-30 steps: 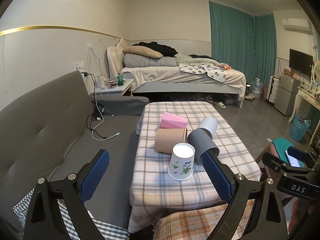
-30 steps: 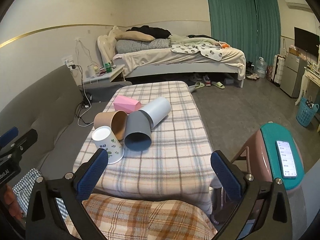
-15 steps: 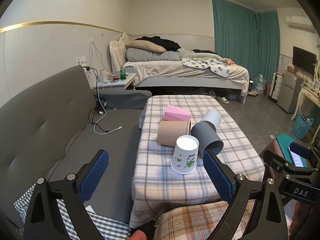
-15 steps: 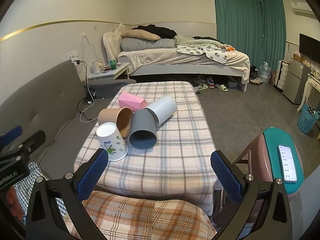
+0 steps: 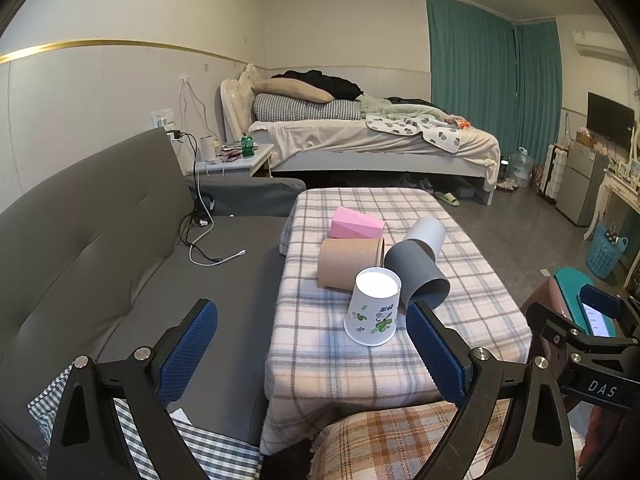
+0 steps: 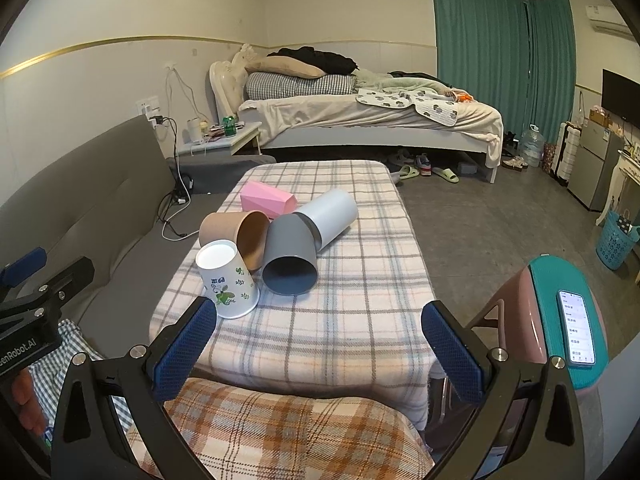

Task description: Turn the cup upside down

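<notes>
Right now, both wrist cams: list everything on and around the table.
paper cup: 1, white with green print, table front, upside down
brown cup: 1, on its side, behind paper cup
grey cup: 1, dark grey, on its side, mouth toward camera
pale cup: 1, light grey, on its side, behind grey cup
pink box: 1, behind the cups
table: 1, plaid cloth, centre
sofa: 1, grey, left of table
cable: 1, white, on sofa
phone: 1, screen lit, on teal stool, right
bed: 1, back wall
left gripper: fingers open, empty
right gripper: fingers open, empty
</notes>
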Tool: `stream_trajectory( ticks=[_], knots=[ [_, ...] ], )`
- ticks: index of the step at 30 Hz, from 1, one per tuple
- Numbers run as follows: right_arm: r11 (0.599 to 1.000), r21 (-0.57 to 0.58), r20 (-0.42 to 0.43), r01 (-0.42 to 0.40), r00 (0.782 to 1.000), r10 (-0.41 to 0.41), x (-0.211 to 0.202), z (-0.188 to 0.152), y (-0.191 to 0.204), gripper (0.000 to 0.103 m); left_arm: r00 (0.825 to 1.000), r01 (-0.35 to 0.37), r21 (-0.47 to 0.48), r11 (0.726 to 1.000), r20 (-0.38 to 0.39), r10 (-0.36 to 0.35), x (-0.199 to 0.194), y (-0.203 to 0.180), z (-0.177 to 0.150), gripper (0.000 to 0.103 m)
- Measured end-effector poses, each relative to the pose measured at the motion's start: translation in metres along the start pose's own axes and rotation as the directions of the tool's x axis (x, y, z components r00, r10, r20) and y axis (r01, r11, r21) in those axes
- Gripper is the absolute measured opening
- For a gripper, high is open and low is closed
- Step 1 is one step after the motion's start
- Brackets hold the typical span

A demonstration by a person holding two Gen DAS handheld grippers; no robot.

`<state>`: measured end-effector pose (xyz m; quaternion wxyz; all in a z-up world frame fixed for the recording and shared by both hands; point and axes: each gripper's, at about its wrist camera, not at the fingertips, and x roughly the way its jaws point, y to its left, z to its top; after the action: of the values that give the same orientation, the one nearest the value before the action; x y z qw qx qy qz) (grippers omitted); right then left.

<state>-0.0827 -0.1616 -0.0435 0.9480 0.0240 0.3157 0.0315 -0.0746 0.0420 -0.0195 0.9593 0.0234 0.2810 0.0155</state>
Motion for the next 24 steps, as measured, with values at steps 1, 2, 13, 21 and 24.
stream_trajectory(
  ticks=[1, 2, 13, 21, 24],
  knots=[
    [1.000, -0.001, -0.001, 0.000, 1.000, 0.000, 0.0001, 0.0000, 0.0000, 0.103, 1.000, -0.001, -0.001, 1.000, 0.000, 0.001, 0.0001, -0.0001, 0.0000, 0.098],
    [1.000, -0.004, -0.001, 0.000, 1.000, 0.000, 0.0003, -0.0001, 0.0003, 0.103, 1.000, -0.001, -0.002, 1.000, -0.001, 0.001, 0.0001, 0.0000, -0.0002, 0.098],
    [1.000, -0.005, -0.006, -0.001, 1.000, 0.001, 0.0005, -0.0003, 0.0002, 0.103, 1.000, 0.003, -0.005, 1.000, -0.007, -0.003, 0.0012, -0.0005, -0.0017, 0.098],
    [1.000, -0.008, -0.007, -0.005, 1.000, 0.005, 0.0020, -0.0006, 0.0009, 0.103, 1.000, 0.004, -0.004, 1.000, -0.008, -0.004, 0.0017, -0.0016, -0.0029, 0.098],
    [1.000, -0.007, -0.009, -0.004, 1.000, 0.004, 0.0022, -0.0009, 0.0008, 0.103, 1.000, 0.005, -0.004, 1.000, -0.011, -0.005, 0.0023, -0.0029, -0.0046, 0.098]
  ],
)
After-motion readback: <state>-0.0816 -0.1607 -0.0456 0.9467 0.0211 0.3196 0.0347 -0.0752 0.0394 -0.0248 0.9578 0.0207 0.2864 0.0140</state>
